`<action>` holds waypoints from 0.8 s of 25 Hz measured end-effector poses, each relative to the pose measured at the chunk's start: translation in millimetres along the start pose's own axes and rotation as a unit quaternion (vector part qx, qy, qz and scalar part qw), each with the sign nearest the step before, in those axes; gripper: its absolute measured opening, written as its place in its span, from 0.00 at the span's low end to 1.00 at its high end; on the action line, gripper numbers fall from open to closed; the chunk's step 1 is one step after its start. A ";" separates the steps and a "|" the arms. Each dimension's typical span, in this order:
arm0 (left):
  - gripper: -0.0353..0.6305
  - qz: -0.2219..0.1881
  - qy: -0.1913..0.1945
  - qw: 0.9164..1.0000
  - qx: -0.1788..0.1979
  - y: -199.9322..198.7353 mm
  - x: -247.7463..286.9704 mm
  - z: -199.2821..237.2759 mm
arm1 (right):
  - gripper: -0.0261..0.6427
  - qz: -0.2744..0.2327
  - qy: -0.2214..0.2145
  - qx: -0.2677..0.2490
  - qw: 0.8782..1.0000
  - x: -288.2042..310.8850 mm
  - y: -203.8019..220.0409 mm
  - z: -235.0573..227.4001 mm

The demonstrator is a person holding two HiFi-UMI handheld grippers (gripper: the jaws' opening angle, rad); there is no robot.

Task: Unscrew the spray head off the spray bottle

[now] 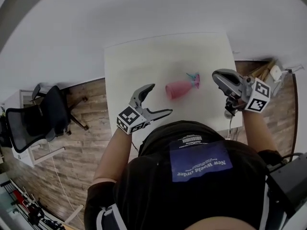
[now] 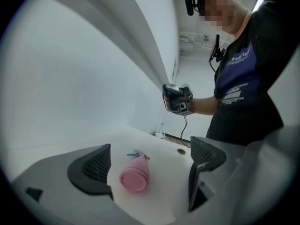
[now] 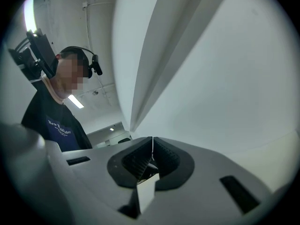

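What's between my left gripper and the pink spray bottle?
Just bare table between the left gripper and the spray bottle, as the head view shows.

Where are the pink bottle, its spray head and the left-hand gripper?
pink bottle (image 1: 177, 89): head view, middle of its body.
spray head (image 1: 194, 79): head view, its teal top.
left gripper (image 1: 161, 98): head view, midway between its fingertips.

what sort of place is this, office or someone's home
Most likely an office or lab workroom rather than a home: a plain white table by a bare white wall, a black swivel office chair and a wood-plank floor.
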State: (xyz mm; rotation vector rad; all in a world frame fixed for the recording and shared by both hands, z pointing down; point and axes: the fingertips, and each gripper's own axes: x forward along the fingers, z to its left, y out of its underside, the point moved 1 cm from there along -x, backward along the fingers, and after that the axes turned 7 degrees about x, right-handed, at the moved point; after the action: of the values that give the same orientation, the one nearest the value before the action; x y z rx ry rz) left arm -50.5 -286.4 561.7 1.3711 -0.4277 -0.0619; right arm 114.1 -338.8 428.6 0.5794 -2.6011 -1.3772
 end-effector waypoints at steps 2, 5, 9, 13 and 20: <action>0.87 0.021 0.009 1.000 0.014 15.6 13.4 5.4 | 0.03 -0.009 0.010 -0.008 1.000 -5.6 -2.7 3.1; 0.87 0.049 0.018 0.998 0.046 34.2 38.3 11.8 | 0.03 -0.011 0.017 -0.011 1.000 -21.1 -0.6 7.2; 0.87 0.069 0.028 0.995 0.070 54.6 63.5 17.6 | 0.03 -0.005 0.037 -0.013 0.999 -29.9 3.1 6.9; 0.90 0.101 0.044 0.990 0.091 82.0 89.5 12.4 | 0.03 -0.003 0.048 -0.014 0.999 -42.9 3.2 5.8; 0.93 0.117 0.031 0.986 0.116 115.0 119.0 16.7 | 0.03 -0.004 0.072 -0.009 0.997 -63.9 8.4 3.5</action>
State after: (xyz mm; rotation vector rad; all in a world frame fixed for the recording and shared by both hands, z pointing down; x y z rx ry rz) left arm 30.3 -312.3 704.8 1.5370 -0.5546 0.2293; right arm 169.3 -306.4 436.9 0.6621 -2.4741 -1.3073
